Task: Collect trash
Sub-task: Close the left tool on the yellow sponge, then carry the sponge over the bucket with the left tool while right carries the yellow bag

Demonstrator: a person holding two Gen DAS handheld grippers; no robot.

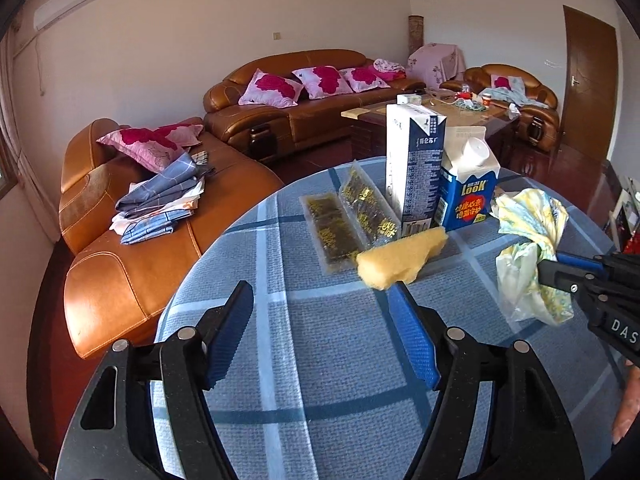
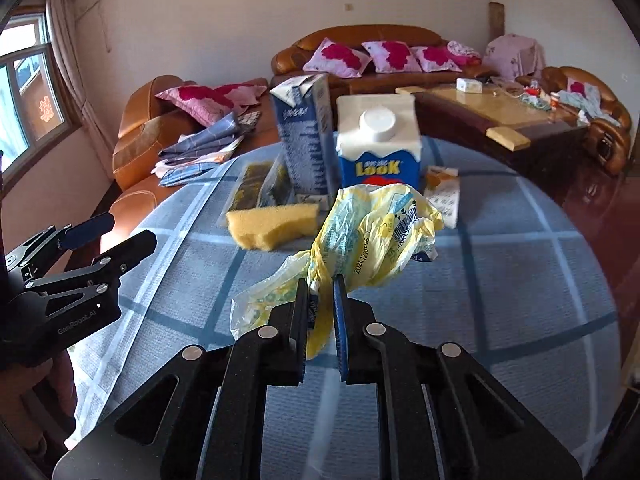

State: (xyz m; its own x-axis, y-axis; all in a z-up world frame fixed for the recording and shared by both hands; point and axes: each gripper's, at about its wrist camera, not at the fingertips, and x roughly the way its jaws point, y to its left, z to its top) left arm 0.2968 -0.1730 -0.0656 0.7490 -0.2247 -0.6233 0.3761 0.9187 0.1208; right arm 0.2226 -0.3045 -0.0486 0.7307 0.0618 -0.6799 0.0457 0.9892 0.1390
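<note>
My right gripper (image 2: 321, 284) is shut on a crumpled yellow plastic wrapper (image 2: 376, 236), held above the blue plaid tablecloth (image 2: 520, 280); the same wrapper (image 1: 532, 240) shows at the right of the left wrist view. My left gripper (image 1: 320, 292) stands open over the cloth with nothing between its fingers, just short of a yellow sponge (image 1: 400, 260). Behind the sponge (image 2: 272, 220) stand a tall blue-and-white carton (image 1: 416, 168) and a shorter blue carton (image 1: 468, 188) with a white cap. Two flat dark snack packets (image 1: 348, 216) lie left of the cartons.
A crumpled paper slip (image 2: 440, 192) lies right of the short carton (image 2: 378, 152). The round table's edge drops to brown leather sofas (image 1: 140, 240) on the left and a wooden coffee table (image 2: 480, 112) beyond. A person's hand (image 1: 628, 400) shows at the right rim.
</note>
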